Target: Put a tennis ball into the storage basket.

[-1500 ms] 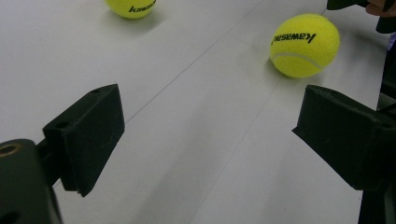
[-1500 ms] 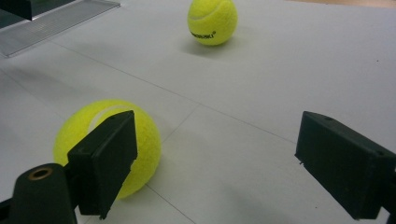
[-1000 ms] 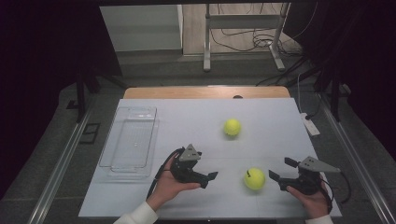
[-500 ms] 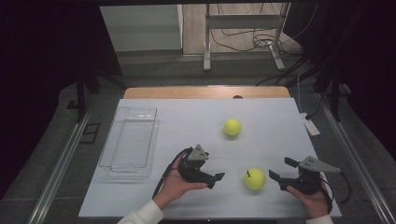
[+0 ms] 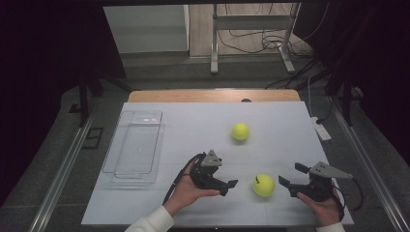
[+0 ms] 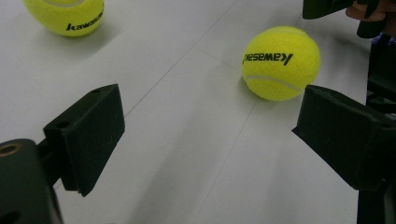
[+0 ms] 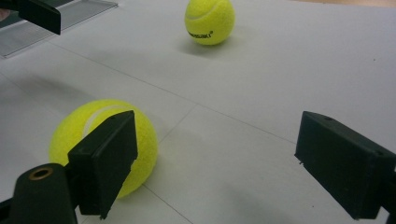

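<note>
Two yellow tennis balls lie on the white table. The near ball [image 5: 263, 185] rests between my two grippers; the far ball [image 5: 240, 131] sits mid-table. My left gripper [image 5: 228, 187] is open, a short way left of the near ball, which lies ahead and right of its jaws [image 6: 281, 63]. The far ball [image 6: 65, 16] shows at that view's top left. My right gripper [image 5: 290, 176] is open, just right of the near ball. In the right gripper view the near ball [image 7: 65, 135] sits partly behind the left jaw, outside the gap, with the far ball [image 7: 209, 21] beyond.
A clear plastic tray [image 5: 112, 150] stands empty at the table's left, its corner also in the right gripper view [image 7: 88, 9]. The table's front edge runs just below both hands. A white power strip [image 5: 321, 129] lies off the right edge.
My left gripper has moved right across the table toward the near ball. The right gripper and both balls have stayed put.
</note>
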Demonstrator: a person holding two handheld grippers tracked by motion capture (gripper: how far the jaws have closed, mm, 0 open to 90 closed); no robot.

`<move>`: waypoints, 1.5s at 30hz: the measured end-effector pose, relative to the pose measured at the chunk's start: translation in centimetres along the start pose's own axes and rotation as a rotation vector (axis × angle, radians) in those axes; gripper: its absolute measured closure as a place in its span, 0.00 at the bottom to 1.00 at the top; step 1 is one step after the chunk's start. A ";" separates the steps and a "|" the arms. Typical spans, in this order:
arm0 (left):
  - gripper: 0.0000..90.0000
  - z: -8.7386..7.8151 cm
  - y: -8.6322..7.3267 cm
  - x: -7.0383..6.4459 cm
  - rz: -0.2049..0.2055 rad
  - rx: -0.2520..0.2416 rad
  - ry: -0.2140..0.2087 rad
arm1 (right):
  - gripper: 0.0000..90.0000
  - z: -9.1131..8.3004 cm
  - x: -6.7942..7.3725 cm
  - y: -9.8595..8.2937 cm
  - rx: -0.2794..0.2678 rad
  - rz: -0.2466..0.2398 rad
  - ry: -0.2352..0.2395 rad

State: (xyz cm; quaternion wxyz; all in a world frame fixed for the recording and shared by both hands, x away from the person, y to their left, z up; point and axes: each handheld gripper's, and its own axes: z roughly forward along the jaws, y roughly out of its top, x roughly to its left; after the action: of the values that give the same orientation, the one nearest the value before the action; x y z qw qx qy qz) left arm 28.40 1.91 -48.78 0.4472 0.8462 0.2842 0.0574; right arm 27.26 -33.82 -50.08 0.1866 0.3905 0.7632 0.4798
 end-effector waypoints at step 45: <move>0.09 3.9 2.2 -2.9 0.052 0.017 -0.090 | 0.15 -0.1 -0.3 -0.1 -0.006 0.017 -0.004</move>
State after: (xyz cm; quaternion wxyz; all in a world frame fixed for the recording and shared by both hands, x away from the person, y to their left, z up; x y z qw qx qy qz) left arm 28.37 -3.44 -48.91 0.4506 0.8588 0.2422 0.0284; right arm 27.29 -34.13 -50.14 0.1852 0.3975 0.7580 0.4828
